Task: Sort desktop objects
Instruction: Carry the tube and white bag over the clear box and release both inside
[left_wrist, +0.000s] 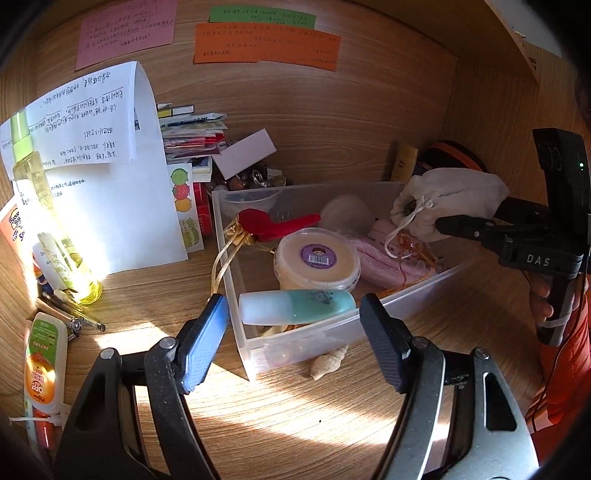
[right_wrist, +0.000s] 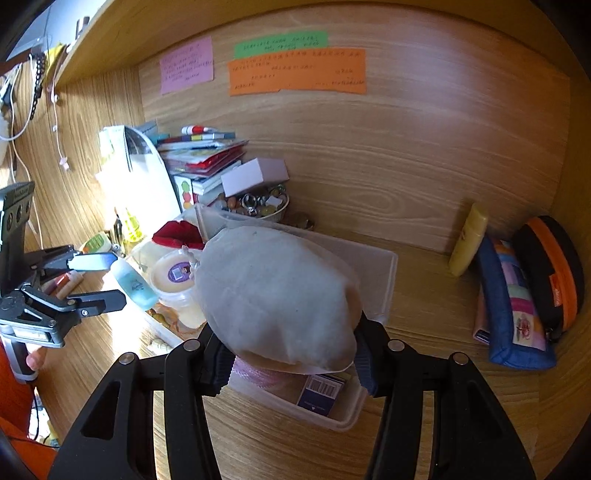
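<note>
A clear plastic bin (left_wrist: 258, 347) (right_wrist: 388, 266) stands on the wooden desk. It holds a teal bottle (left_wrist: 303, 305), a round cream jar (left_wrist: 317, 262), a red item (left_wrist: 273, 221) and a pink pouch (left_wrist: 384, 258). My right gripper (right_wrist: 291, 358) is shut on a white drawstring pouch (right_wrist: 277, 295) (left_wrist: 450, 203) and holds it above the bin's right half. My left gripper (left_wrist: 295, 347) is open and empty at the bin's near left corner, its fingers either side of the teal bottle.
A yellow spray bottle (left_wrist: 44, 221), a sunscreen tube (left_wrist: 44, 369) and pens lie at the left. Papers and a book stack (left_wrist: 188, 147) stand behind. A seashell (left_wrist: 328, 362) lies by the bin. Pencil cases (right_wrist: 517, 299) and a yellow tube (right_wrist: 469, 240) lie at the right.
</note>
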